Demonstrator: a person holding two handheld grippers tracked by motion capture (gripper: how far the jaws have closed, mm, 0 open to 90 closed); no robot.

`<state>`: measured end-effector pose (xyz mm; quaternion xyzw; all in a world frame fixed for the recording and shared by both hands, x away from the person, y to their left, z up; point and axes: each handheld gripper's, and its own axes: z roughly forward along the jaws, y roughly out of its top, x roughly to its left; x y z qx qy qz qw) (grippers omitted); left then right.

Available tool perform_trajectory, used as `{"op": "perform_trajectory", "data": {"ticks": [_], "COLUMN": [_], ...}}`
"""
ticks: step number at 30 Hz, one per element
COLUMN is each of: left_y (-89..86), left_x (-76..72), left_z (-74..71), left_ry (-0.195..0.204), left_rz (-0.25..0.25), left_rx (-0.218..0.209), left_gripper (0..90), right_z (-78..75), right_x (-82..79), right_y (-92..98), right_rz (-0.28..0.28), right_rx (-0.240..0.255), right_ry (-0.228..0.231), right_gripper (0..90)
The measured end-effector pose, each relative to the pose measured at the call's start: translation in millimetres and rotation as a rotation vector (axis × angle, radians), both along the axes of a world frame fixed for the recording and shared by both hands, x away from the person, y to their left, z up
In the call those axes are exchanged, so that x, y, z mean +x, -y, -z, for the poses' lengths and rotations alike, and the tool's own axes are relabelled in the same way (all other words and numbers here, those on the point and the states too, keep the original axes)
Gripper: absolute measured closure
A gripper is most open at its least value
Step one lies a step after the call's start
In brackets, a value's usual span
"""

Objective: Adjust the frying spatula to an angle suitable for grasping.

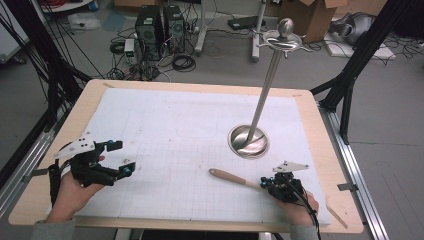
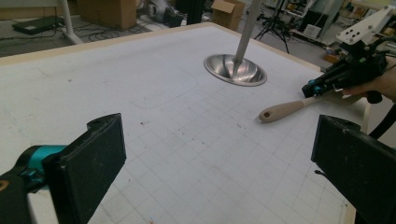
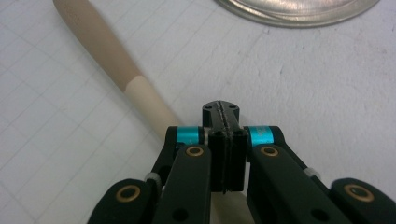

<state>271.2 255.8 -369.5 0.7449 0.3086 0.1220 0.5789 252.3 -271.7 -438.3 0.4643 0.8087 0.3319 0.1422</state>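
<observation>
- R gripper (image 1: pixel 268 184) jaws clenched, nothing between; wooden handle (image 1: pixel 231 177) lies on tabletop (image 1: pixel 165 125) at their 10 o'clock.
- We spread jaws first, then straddle handle squarely.
- L gripper (image 1: pixel 121 158) jaws released, idle.

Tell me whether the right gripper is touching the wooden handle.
Cannot tell. In the right gripper view the right gripper has its jaws shut together above the wooden handle, which passes underneath them; no contact or gap shows plainly.
</observation>
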Motion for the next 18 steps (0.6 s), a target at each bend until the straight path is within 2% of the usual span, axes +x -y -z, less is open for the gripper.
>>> {"op": "perform_trajectory", "data": {"ticks": [6,10,11,14,18], "left_y": [5.9,8.1,8.5,8.4,7.3], "left_x": [3.8,5.4,5.8,5.8,5.0], "left_z": [-1.3,-1.5,-1.4,-1.7,-1.8], "left_ry": [0.003,0.004,0.006,0.006,0.005], "left_rz": [0.019,0.025,0.026,0.023,0.015], "left_rx": [-0.001,0.0,0.001,0.0,-0.001], "left_gripper": [3.6,3.5,3.5,3.5,3.6], "right_z": [-0.5,-0.5,-0.3,-2.7,-11.7], "right_x": [-12.8,-16.0,-15.6,-15.1,-15.9], "right_y": [1.2,0.7,0.7,-1.4,-9.8], "right_rz": [0.008,0.002,-0.006,-0.012,-0.063], "right_rx": [-0.002,-0.01,-0.017,0.01,0.029], "right_ry": [-0.007,0.007,0.016,0.049,0.11], "right_gripper": [90.0,90.0,90.0,90.0,90.0]}}
